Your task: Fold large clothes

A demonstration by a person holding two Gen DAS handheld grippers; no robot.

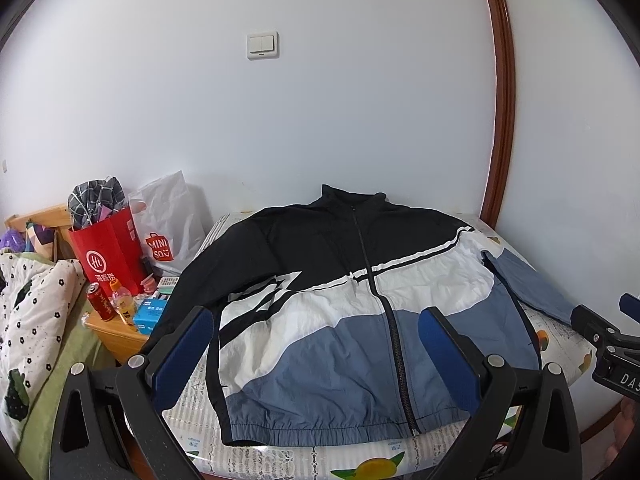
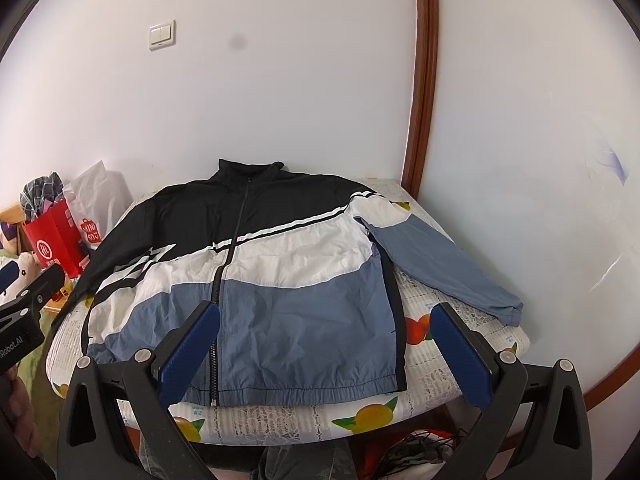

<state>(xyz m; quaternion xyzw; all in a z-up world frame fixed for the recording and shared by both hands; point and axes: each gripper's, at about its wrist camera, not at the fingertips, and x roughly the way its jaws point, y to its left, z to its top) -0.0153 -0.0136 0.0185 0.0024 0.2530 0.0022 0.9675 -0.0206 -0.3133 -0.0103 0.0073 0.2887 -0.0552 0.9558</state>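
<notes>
The room had a plain white wall (image 1: 320, 120) bearing a double light switch (image 1: 262, 45), with a brown wooden door frame (image 1: 505, 92) at the right. Against the wall stood a counter (image 2: 280, 420) covered by a cloth printed with fruit. A jacket (image 1: 360, 312) lay flat upon it, front up and zipped, collar toward the wall and hem at the near edge. Its upper part was black, its middle white, its lower part blue. One blue sleeve (image 2: 444, 264) lay stretched out on the cloth at the right; the black sleeve (image 1: 192, 280) ran down past the counter's left edge.

The left claw (image 1: 316, 354) was held above the near hem, its blue pads set wide apart and gripping nothing. The right claw (image 2: 324, 354) was likewise spread wide and empty, poised over the lower right part of the jacket.

Left of the counter, a low wooden stand (image 1: 116, 334) carried a red paper bag (image 1: 108, 252), a white shopping bag (image 1: 168, 220), a red can (image 1: 100, 302) and a small bottle (image 1: 122, 304). A patterned quilt (image 1: 32, 300) lay further left.
</notes>
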